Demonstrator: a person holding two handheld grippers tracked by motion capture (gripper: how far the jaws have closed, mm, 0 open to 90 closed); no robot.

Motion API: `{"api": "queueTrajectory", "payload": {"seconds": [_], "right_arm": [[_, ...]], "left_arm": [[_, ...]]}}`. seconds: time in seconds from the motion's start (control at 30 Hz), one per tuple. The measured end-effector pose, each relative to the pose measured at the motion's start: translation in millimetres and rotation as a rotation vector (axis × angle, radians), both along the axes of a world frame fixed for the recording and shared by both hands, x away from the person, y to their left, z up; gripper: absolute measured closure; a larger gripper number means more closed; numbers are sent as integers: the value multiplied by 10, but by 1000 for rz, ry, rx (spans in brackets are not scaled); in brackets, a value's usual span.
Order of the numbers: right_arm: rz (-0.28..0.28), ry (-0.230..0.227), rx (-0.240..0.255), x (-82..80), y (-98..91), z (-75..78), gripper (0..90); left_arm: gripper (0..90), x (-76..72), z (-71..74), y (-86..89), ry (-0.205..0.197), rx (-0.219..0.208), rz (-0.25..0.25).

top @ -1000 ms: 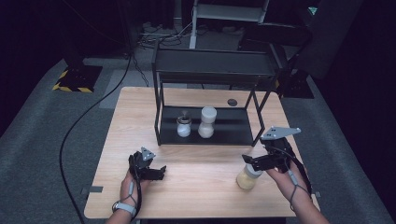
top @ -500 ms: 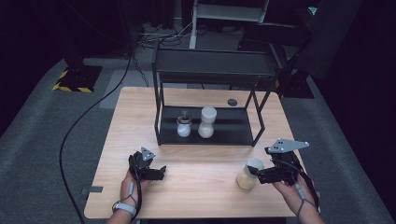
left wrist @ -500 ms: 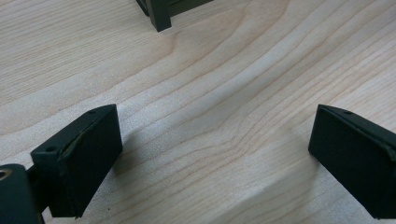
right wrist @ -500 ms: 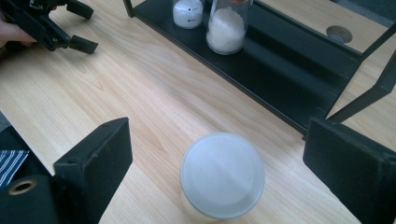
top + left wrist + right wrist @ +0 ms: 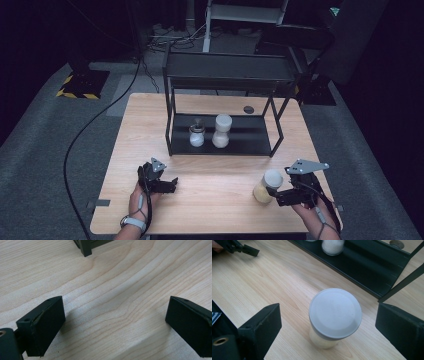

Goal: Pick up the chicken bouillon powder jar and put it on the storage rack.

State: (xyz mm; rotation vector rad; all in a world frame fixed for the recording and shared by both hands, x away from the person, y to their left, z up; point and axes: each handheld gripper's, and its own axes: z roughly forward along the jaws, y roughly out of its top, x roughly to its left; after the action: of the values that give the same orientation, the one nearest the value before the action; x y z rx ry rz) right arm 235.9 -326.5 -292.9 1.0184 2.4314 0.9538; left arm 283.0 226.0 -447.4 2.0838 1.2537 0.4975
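**One jar between open jaws, two more on the rack**

While the right gripper (image 5: pixel 274 192) stands at the near right of the table (image 5: pixel 220 210), its jaws are wide apart and have just been opening further, with the grey-lidded jar (image 5: pixel 334 317) upright on the wood between them and touched by neither pad. In the right gripper view there is clear wood on both sides of the jar, a little more on its left than on its right. From the high view the jar sits near the table's front right corner, close to the front edge yet well on the surface.

Three containers can be counted in all: that jar of pale yellow contents, plus two on the lower shelf of the black rack (image 5: pixel 172 120), a small dark-capped bottle (image 5: pixel 196 135) and a taller white-lidded jar (image 5: pixel 221 131), standing just beside each other, left of the shelf's middle. The right half of that shelf is bare. The rack has two shelves; its upper one carries nothing that can be made out. One small dark round disc (image 5: pixel 248 109) lies on the table behind the rack.

There are two grippers. The left gripper (image 5: pixel 172 183) rests low at the near left, jaws apart over bare wood, nothing between them. A broad stretch of open table lies between the two grippers and in front of the rack.
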Motion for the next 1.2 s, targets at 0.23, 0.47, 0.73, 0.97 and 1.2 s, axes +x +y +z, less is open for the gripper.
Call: {"api": "queueTrajectory", "payload": {"seconds": [0.23, 0.47, 0.73, 0.97, 1.2], "right_arm": [[5, 8, -3, -12, -3, -117, 61], [5, 1, -2, -5, -3, -233, 61], [-19, -8, 5, 91, 1, -441, 88], [-17, 8, 15, 193, 19, -519, 189], [-3, 18, 21, 234, 16, -538, 329]], "left_arm": [[27, -6, -2, -3, -1, 0, 2], [26, -5, -3, -3, -2, 0, 3], [26, -5, -3, -3, -1, -1, 3], [26, -4, -2, -3, -1, 0, 3], [26, -6, -3, -2, -2, 0, 3]]}}
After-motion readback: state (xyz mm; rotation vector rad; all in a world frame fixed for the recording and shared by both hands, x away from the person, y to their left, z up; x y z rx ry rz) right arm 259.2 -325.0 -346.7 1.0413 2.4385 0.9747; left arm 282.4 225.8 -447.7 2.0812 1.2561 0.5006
